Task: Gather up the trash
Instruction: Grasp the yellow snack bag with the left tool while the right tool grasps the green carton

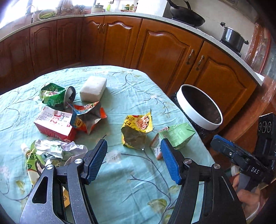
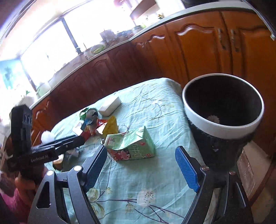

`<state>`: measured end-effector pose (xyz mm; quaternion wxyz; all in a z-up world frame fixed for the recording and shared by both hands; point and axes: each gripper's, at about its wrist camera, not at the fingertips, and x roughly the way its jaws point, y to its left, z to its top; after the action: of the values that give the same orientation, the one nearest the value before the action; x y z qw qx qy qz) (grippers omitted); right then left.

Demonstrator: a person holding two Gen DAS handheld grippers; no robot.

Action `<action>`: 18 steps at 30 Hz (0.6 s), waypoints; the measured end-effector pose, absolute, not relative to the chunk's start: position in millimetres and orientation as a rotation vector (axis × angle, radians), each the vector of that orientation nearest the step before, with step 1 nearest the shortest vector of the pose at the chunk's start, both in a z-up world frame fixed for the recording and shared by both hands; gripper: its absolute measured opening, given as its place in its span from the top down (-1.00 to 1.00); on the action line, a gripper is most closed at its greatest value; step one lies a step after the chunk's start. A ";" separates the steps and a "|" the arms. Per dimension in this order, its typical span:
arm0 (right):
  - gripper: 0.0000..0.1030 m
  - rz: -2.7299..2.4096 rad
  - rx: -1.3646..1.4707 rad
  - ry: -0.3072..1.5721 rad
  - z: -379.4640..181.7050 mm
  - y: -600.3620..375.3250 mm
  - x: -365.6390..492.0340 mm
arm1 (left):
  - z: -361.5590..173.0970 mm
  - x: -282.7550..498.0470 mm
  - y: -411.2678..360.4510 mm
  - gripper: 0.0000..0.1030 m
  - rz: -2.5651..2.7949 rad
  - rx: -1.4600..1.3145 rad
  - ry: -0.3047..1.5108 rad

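Trash lies on the green flowered tablecloth (image 1: 131, 186): a yellow snack bag (image 1: 136, 131), a green carton (image 1: 179, 136), an orange wrapper (image 1: 86, 118), a red carton (image 1: 53, 124), a green crushed can (image 1: 57, 96), crumpled paper (image 1: 58, 149) and a green sachet (image 1: 32, 163). My left gripper (image 1: 133, 158) is open and empty, just short of the yellow bag. My right gripper (image 2: 143, 165) is open and empty, just short of the green carton (image 2: 132, 146). The white-rimmed bin (image 1: 200, 106) stands past the table's right edge; in the right wrist view the bin (image 2: 222, 127) holds a pale scrap.
A white block (image 1: 93, 89) lies at the far middle of the table. Brown cabinets (image 1: 155, 50) and a counter with a wok (image 1: 188, 15) and a pot (image 1: 232, 37) run behind. The other gripper (image 1: 241, 158) shows at the right edge.
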<state>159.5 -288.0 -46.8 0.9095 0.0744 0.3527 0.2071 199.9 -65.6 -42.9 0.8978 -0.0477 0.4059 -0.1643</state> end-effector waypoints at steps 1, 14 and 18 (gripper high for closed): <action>-0.63 0.444 0.072 0.731 -46.8 -280.0 161.7 | -45.1 200.4 -63.8 -0.27 -0.344 -0.095 0.848; -0.77 0.698 -0.328 0.806 -71.2 -245.2 212.9 | -69.3 237.4 -75.1 -0.26 -0.335 0.002 0.950; -0.77 0.755 -0.319 0.821 -75.8 -240.8 224.1 | -75.5 252.0 -80.9 -0.26 -0.332 0.029 0.974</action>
<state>224.1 -240.8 -75.8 0.8366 -0.1507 0.3877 0.3565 252.0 -80.9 -75.5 0.8704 0.0137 0.4657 -0.1589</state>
